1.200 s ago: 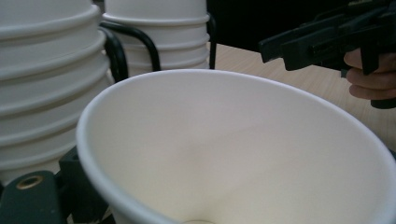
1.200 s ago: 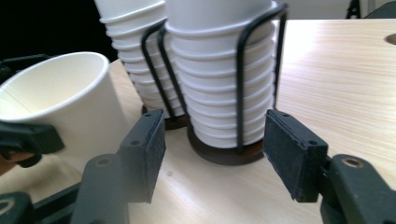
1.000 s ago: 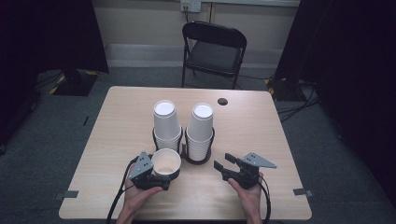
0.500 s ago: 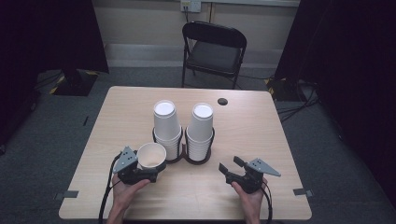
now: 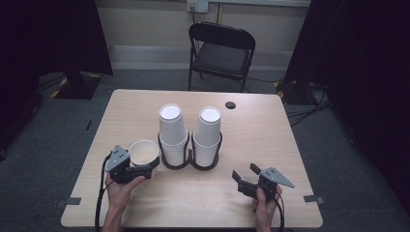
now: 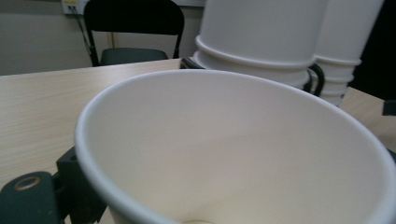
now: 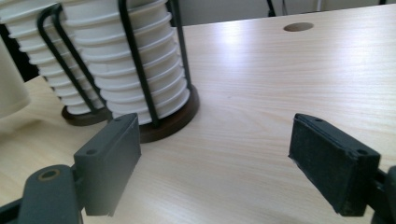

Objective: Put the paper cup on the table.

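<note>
While the left claw (image 5: pixel 145 167) pinched a single white paper cup (image 5: pixel 143 152) by its wall, mouth up and slightly tilted, the cup sat just left of the black wire cup holder (image 5: pixel 189 164) near the front left of the table (image 5: pixel 270 140). In the left claw view the cup's wide rim (image 6: pixel 233 154) loomed close, with the two stacks rising behind it. The right claw (image 5: pixel 245 178) had just been spreading its jaws, which stood wide with nothing between them, low over bare wood at the front right. Beyond it stood the left stack of cups (image 5: pixel 172 130) and the right stack (image 5: pixel 208 133), side by side in the holder. Farther back, a black folding chair (image 5: pixel 220 53) faced the table.
</note>
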### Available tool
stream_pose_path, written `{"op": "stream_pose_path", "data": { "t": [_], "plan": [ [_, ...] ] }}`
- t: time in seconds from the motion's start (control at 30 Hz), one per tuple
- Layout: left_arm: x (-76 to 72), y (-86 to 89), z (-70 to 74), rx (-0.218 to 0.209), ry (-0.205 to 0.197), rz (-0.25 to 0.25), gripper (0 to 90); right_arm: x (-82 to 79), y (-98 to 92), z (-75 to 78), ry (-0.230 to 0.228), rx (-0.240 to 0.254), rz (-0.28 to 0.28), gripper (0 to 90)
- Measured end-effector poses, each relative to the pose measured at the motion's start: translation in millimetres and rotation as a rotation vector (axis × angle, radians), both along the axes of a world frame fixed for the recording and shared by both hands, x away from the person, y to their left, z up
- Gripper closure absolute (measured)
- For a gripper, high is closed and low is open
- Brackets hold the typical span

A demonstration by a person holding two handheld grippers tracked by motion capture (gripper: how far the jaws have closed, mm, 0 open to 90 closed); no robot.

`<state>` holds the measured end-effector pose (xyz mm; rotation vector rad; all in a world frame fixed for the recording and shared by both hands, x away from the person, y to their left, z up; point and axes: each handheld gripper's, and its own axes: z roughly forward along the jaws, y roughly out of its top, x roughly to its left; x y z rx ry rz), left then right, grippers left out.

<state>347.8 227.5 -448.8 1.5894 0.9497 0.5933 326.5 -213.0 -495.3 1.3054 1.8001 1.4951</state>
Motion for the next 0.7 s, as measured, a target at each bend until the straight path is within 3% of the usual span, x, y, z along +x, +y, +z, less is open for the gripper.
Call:
{"op": "stream_pose_path", "data": {
  "t": [0.1, 0.2, 0.4, 0.47, 0.63, 0.7],
  "plan": [
    [4.2, 7.1, 1.2, -0.009, -0.012, 0.029, 9.0, -0.8, 1.3, 0.3, -0.009, -0.014, -0.002, 15.2],
    [8.1, 11.2, 1.7, 0.03, -0.016, 0.051, 9.0, -1.5, 1.6, 0.2, 0.005, -0.013, -0.001, 15.2],
    [17.4, 15.1, -0.1, -0.019, -0.004, 0.079, 9.0, -5.6, 2.9, 0.4, -0.031, -0.021, -0.023, 14.1],
    [21.9, 13.9, -0.8, -0.009, 0.007, 0.09, 9.0, -8.2, 3.6, 0.4, -0.057, -0.029, -0.033, 14.1],
    [32.1, 14.7, 0.3, -0.028, 0.021, 0.097, 9.0, -11.7, 3.5, 0.2, -0.079, -0.024, -0.027, 14.2],
    [33.1, 14.3, 4.5, -0.024, 0.011, 0.081, 9.1, -11.5, 3.2, 0.1, -0.08, -0.023, -0.022, 14.3]
  ]
}}
